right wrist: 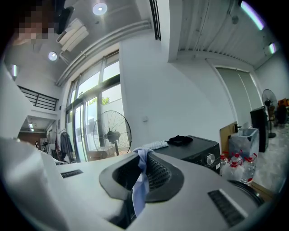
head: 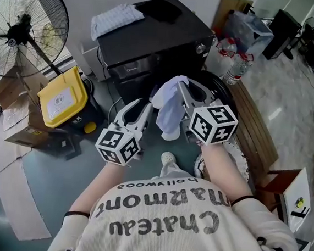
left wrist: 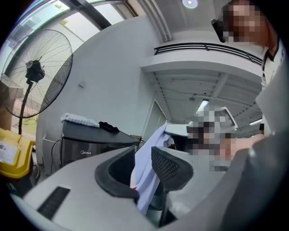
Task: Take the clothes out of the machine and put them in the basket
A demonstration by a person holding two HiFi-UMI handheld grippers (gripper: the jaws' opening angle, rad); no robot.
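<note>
A pale lilac garment hangs in front of me, pinched at its top by my right gripper, which is shut on it. In the right gripper view a thin fold of the garment trails down from the closed jaws of my right gripper. My left gripper is at the garment's left edge. In the left gripper view the cloth fills the gap between the pads of my left gripper. A dark round machine opening lies behind the right gripper. A white basket rim shows under my right forearm.
A black appliance stands straight ahead with a white towel and a black cloth on top. A standing fan and a yellow bin are at the left. Water bottles and a wooden board are at the right.
</note>
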